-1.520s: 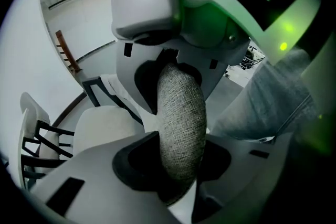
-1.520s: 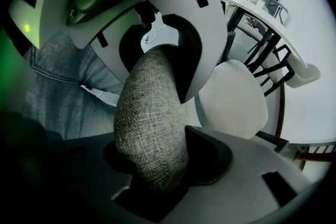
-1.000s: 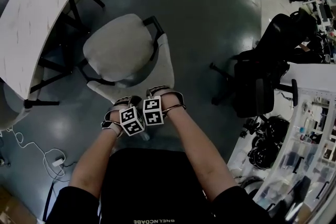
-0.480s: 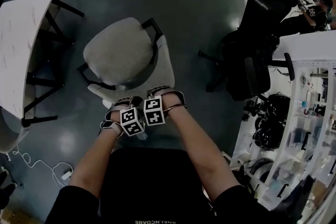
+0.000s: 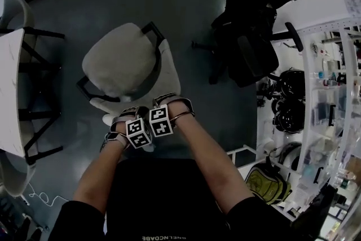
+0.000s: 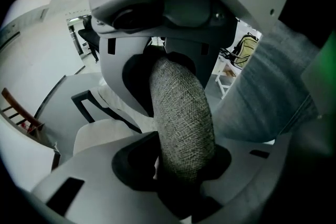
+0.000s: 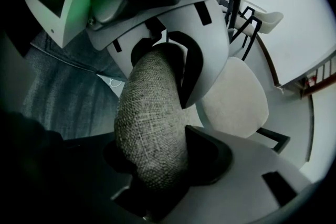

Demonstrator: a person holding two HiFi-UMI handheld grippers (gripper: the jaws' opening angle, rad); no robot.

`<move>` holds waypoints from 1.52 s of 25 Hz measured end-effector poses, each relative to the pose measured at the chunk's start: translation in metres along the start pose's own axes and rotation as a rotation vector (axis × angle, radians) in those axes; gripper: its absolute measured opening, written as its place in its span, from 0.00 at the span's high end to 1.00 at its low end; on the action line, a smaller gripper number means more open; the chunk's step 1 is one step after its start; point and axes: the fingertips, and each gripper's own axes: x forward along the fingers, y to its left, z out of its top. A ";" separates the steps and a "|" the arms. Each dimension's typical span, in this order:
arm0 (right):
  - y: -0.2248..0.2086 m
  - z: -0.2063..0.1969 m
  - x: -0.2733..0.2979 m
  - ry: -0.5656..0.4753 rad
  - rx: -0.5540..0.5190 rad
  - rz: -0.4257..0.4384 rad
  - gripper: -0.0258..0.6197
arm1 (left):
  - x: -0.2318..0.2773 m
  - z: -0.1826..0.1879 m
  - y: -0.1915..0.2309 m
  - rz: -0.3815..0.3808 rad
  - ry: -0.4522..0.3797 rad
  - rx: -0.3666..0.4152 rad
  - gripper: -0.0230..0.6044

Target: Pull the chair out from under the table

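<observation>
Jaws grip chair rim; table well apart.

Two claws; one table

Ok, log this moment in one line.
left tool: shut on chair backrest | right tool: shut on chair backrest | chair: apart from table

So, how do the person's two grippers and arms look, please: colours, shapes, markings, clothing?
The left gripper and the right gripper look alike: rounded pale grey plastic shells, with black recesses on the inner side of the jaws. Each carries a white cube printed with black square markers. The person wears a black top with short sleeves; the forearms are uncovered. No cables show.
</observation>
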 end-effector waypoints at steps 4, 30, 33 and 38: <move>0.010 -0.018 -0.004 -0.020 0.068 -0.010 0.63 | 0.008 0.020 -0.007 -0.043 0.008 0.068 0.74; 0.107 -0.140 -0.014 -0.062 0.460 -0.038 0.63 | 0.066 0.150 -0.082 -0.240 -0.006 0.413 0.74; 0.121 -0.149 -0.013 -0.069 0.508 -0.037 0.63 | 0.071 0.159 -0.094 -0.259 -0.009 0.448 0.74; 0.147 -0.162 -0.011 -0.071 0.573 -0.034 0.63 | 0.078 0.175 -0.117 -0.287 -0.014 0.498 0.74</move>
